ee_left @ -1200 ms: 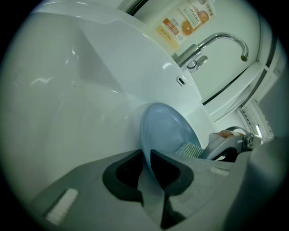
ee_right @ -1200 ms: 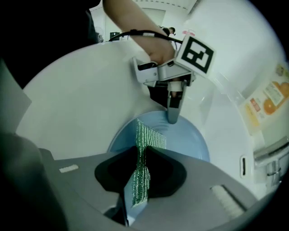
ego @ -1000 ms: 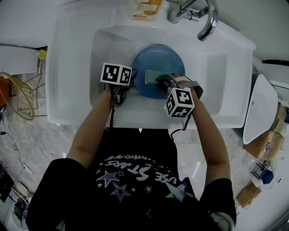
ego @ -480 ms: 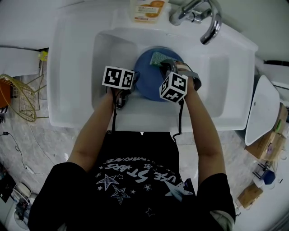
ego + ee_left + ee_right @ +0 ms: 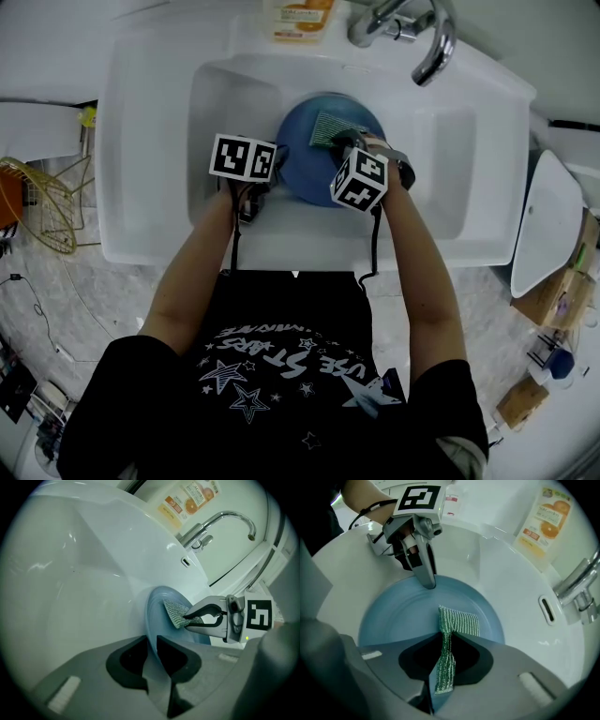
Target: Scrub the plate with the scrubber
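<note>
Since a second ago you have carried the scrubber (image 5: 330,127) from the near part of the plate (image 5: 309,178) up to its far side, and your right arm has pushed forward with it. The left arm has barely shifted.

Far left, a wire basket (image 5: 37,202) sits on the desk (image 5: 103,281) beside the white sink (image 5: 436,141). Your left tool (image 5: 275,176) reaches into the basin, and its jaws are pressed onto the plate's left rim, with the blue edge running between them in the left gripper view (image 5: 152,644). The plate lies in the middle of the basin, below the orange-labelled bottle (image 5: 300,17).

The green mesh scrubber lies flat against the plate's far face, under the faucet (image 5: 433,45). Your right tool (image 5: 345,142) pinches one end of it. In the right gripper view the strip stands clamped between the closed jaws (image 5: 440,644) while its free end fans out over the blue surface.
</note>
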A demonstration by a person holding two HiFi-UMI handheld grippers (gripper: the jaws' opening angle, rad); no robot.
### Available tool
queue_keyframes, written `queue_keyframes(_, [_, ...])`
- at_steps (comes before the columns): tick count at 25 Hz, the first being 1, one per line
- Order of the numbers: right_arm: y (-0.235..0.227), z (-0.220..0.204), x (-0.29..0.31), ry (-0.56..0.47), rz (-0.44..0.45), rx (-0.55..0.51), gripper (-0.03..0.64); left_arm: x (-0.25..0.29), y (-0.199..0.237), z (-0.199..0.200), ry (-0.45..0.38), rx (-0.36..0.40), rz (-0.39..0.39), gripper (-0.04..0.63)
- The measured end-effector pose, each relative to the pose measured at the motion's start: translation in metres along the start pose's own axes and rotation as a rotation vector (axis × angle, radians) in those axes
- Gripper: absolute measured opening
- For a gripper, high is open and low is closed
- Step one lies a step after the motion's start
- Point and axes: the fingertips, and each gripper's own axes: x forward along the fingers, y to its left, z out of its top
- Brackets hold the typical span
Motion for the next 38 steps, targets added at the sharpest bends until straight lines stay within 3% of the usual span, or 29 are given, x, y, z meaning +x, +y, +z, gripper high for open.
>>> queue_keyframes(27, [0.097,0.006,-0.029,-0.028,0.341,0.012,0.092,0.001,0.001,0.002,-0.007,-0.013,0.012,0.067])
queue_keyframes(33, [0.078,0.016,-0.049,-0.127,0.279,0.072,0.092,0.000,0.002,0.001,-0.004,-0.025,0.016,0.066])
queue_keyframes(38, [0.035,0.032,-0.064,-0.212,0.122,0.071,0.087,-0.001,0.002,-0.001,0.007,-0.033,0.014,0.066])
